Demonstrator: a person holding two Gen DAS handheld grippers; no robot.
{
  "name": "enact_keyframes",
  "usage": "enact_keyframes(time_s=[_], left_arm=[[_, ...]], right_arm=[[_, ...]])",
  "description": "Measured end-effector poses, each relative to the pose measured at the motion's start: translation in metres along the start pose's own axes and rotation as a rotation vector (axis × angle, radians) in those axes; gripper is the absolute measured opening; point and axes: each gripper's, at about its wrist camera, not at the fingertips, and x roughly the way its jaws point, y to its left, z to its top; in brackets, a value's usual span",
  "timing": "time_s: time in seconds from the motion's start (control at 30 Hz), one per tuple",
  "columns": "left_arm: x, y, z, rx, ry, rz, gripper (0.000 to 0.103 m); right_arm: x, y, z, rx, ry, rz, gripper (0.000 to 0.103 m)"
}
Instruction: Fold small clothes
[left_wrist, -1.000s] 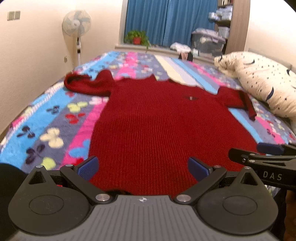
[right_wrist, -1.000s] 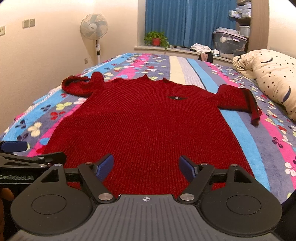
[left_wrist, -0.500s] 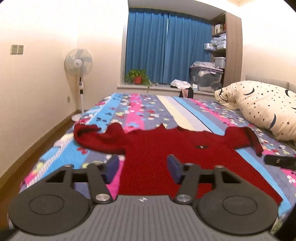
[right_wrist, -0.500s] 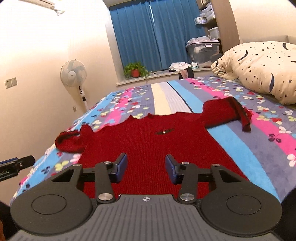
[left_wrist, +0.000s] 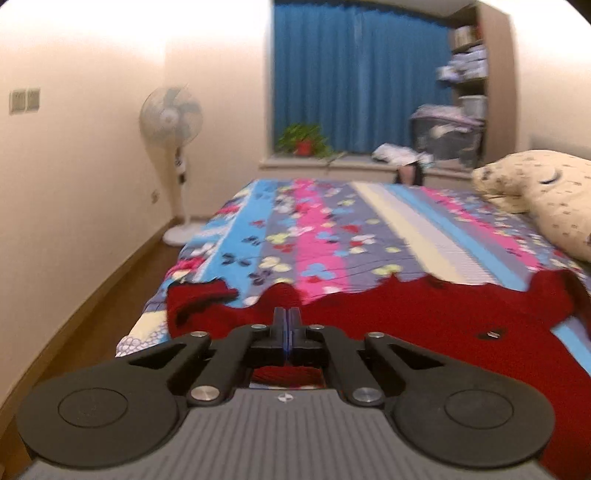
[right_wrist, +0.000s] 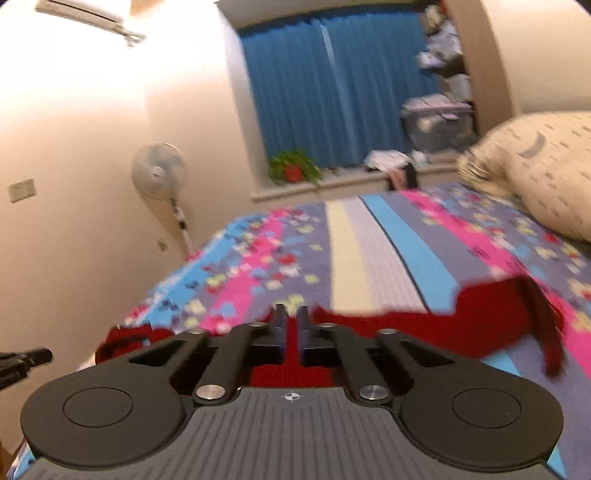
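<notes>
my left gripper (left_wrist: 287, 334): jaws together, red fabric bunched just under them | my right gripper (right_wrist: 291, 334): jaws nearly together, slim gap | red sweater (left_wrist: 424, 325) spread ahead on bedspread (left_wrist: 332, 236)

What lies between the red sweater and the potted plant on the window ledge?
Only the butterfly-striped bedspread lies between the red sweater and the potted plant. Nothing rests on that stretch. Both wrist views show it.
</notes>
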Motion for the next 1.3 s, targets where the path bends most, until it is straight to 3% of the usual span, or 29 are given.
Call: enact_keyframes(time_s=[0.07, 0.17, 0.27, 0.3, 0.37, 0.4, 0.47, 0.57, 0.6, 0.63, 0.73, 0.8, 0.87, 0.93, 1.03, 1.1, 1.2, 1.3], left_arm=[[0.036, 0.01, 0.008, -0.01, 0.038, 0.051, 0.0], [0.094, 0.025, 0.015, 0.013, 0.096, 0.125, 0.0], [0.153, 0.039, 0.017, 0.063, 0.123, 0.21, 0.003], [0.176, 0.044, 0.018, 0.081, 0.141, 0.245, 0.009], [0.216, 0.05, 0.015, 0.111, 0.183, 0.306, 0.043], [0.239, 0.054, 0.013, 0.141, 0.205, 0.341, 0.07], [0.269, 0.058, 0.006, 0.225, 0.224, 0.398, 0.079], [0.306, 0.066, -0.009, 0.335, 0.285, 0.478, 0.076], [0.316, 0.073, -0.011, 0.344, 0.313, 0.482, 0.06], [0.323, 0.08, -0.012, 0.352, 0.341, 0.472, 0.032], [0.323, 0.099, 0.004, 0.37, 0.368, 0.463, 0.012], [0.308, 0.116, 0.027, 0.344, 0.329, 0.57, 0.012], [0.284, 0.132, 0.049, 0.216, 0.299, 0.627, 0.011], [0.258, 0.119, 0.068, 0.183, 0.228, 0.593, 0.011], [0.215, 0.07, 0.099, 0.152, 0.076, 0.435, 0.011], [0.19, 0.026, 0.116, 0.09, 0.015, 0.269, 0.011], [0.158, -0.055, 0.127, 0.081, -0.05, 0.023, 0.011], [0.142, -0.13, 0.118, 0.071, -0.025, -0.235, 0.018]], right_arm=[[0.033, -0.002, 0.005, -0.027, -0.007, 0.018, 0.003], [0.069, -0.015, -0.015, -0.003, 0.013, 0.006, 0.004], [0.102, -0.025, -0.033, -0.016, 0.148, -0.017, 0.006], [0.107, -0.03, -0.033, 0.004, 0.15, -0.011, 0.006], [0.118, -0.042, -0.032, 0.032, 0.167, -0.022, 0.006], [0.123, -0.048, -0.031, 0.045, 0.175, -0.027, 0.006], [0.131, -0.06, -0.033, 0.087, 0.197, -0.048, 0.006], [0.14, -0.074, -0.036, 0.149, 0.221, -0.071, 0.006], [0.138, -0.078, -0.037, 0.158, 0.226, -0.078, 0.006], [0.138, -0.081, -0.039, 0.162, 0.23, -0.087, 0.006], [0.14, -0.089, -0.041, 0.183, 0.237, -0.116, 0.006], [0.139, -0.094, -0.04, 0.205, 0.241, -0.132, 0.006], [0.138, -0.097, -0.037, 0.225, 0.243, -0.145, 0.006], [0.134, -0.099, -0.034, 0.236, 0.233, -0.148, 0.006], [0.129, -0.101, -0.029, 0.237, 0.22, -0.164, 0.006], [0.127, -0.105, -0.027, 0.253, 0.216, -0.176, 0.006], [0.124, -0.113, -0.024, 0.276, 0.207, -0.187, 0.006], [0.124, -0.124, -0.023, 0.308, 0.207, -0.199, 0.006]])
